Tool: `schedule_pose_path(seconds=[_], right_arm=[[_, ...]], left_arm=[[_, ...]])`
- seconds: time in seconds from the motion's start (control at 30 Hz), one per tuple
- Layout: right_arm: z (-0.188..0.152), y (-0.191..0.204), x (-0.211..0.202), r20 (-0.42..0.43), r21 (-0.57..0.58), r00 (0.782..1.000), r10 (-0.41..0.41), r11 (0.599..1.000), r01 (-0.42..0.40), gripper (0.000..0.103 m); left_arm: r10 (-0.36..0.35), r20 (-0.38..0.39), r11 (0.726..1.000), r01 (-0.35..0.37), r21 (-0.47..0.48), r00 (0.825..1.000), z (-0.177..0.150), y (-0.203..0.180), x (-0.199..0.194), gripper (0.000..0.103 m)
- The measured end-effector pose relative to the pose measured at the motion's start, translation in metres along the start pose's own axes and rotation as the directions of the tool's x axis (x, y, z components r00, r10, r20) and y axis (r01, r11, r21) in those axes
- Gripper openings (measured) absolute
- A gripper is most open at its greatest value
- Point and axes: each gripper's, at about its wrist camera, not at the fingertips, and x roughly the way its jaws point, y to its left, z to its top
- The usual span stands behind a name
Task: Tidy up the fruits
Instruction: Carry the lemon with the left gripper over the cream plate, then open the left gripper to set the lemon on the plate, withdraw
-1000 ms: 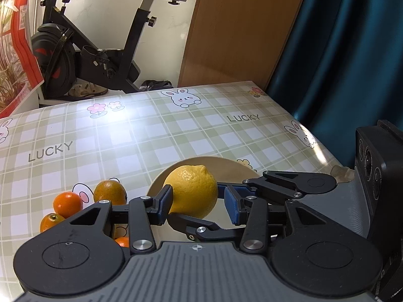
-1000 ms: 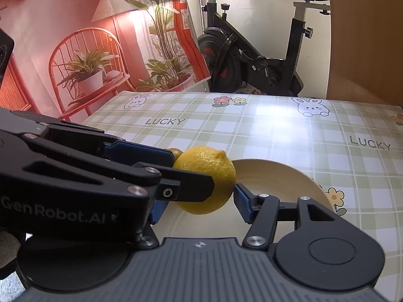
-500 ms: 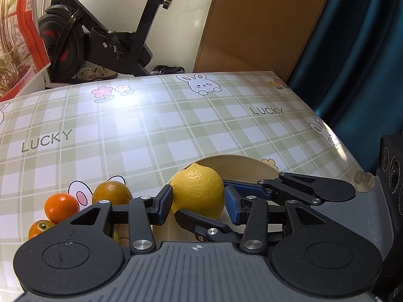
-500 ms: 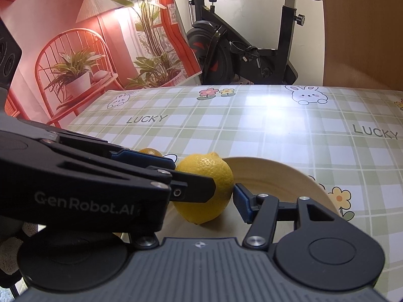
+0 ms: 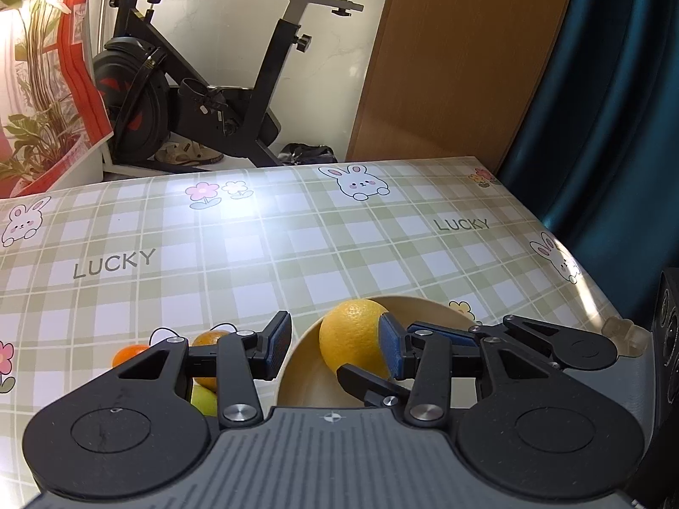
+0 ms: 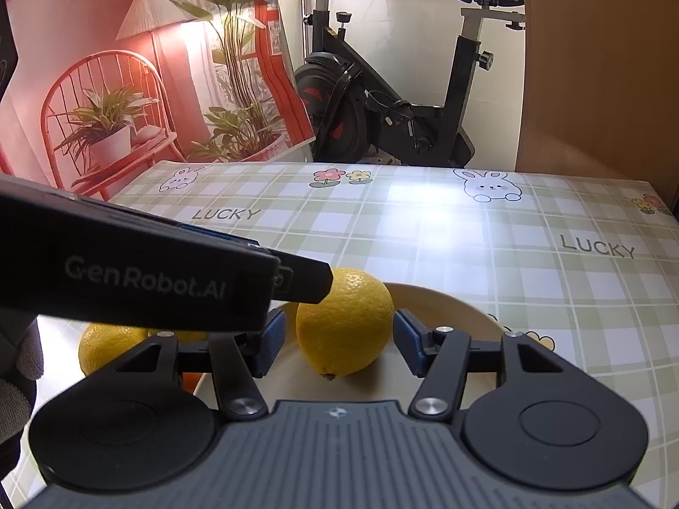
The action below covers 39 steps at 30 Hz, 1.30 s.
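Left wrist view: your left gripper point(image 5: 335, 345) has slid left off lemon point(image 5: 350, 345); earlier lemon sat between its pads, now only right pad point(image 5: 389, 350) overlaps it; jaws apart, gripping nothing; lemon rests in beige bowl point(image 5: 297, 381); oranges point(image 5: 129, 354) on tablecloth point(image 5: 254, 254) left of bowl.
Right wrist view: your right gripper point(image 6: 337, 341) straddles lemon point(image 6: 343, 322), visible gaps both sides, unclamped; left gripper's finger point(image 6: 297, 282) crosses over lemon.

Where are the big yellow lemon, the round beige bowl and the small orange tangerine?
Big yellow lemon point(image 6: 343, 322): right wrist view, middle of its peel.
Round beige bowl point(image 6: 458, 309): right wrist view, far rim.
Small orange tangerine point(image 5: 129, 354): left wrist view, visible top.
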Motion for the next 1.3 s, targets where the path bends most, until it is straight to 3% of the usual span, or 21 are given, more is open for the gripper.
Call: schedule_pose_path(seconds=[0.23,0.4,0.8,0.93,1.13,1.3], right_arm=[[-0.003,-0.001,-0.018,0.026,0.023,1.000,-0.005,1.000,0.005,0.059],[-0.008,0.005,-0.033,0.033,0.023,0.999,-0.011,1.000,0.010,0.059],[-0.028,0.054,-0.054,0.080,-0.025,0.996,0.039,0.999,-0.037,0.059],[-0.041,0.070,-0.055,0.073,-0.030,0.996,0.056,0.998,-0.054,0.059],[-0.053,0.080,-0.058,0.031,-0.045,0.995,0.095,0.995,-0.093,0.054],[-0.061,0.094,-0.058,-0.008,-0.085,0.989,0.148,0.985,-0.148,0.043]], left_arm=[[0.004,0.003,1.000,-0.004,0.008,1.000,-0.002,0.011,-0.031,0.048],[0.033,0.046,0.999,-0.034,0.019,0.998,-0.007,0.023,-0.063,0.048],[0.083,0.096,0.994,-0.089,0.057,0.992,-0.048,0.031,-0.114,0.048],[0.081,0.093,0.997,-0.080,-0.014,0.992,-0.066,0.036,-0.121,0.048],[0.133,0.150,0.982,-0.110,-0.153,0.980,-0.097,0.041,-0.132,0.048],[0.215,0.193,0.972,-0.189,-0.142,0.957,-0.111,0.038,-0.140,0.048]])
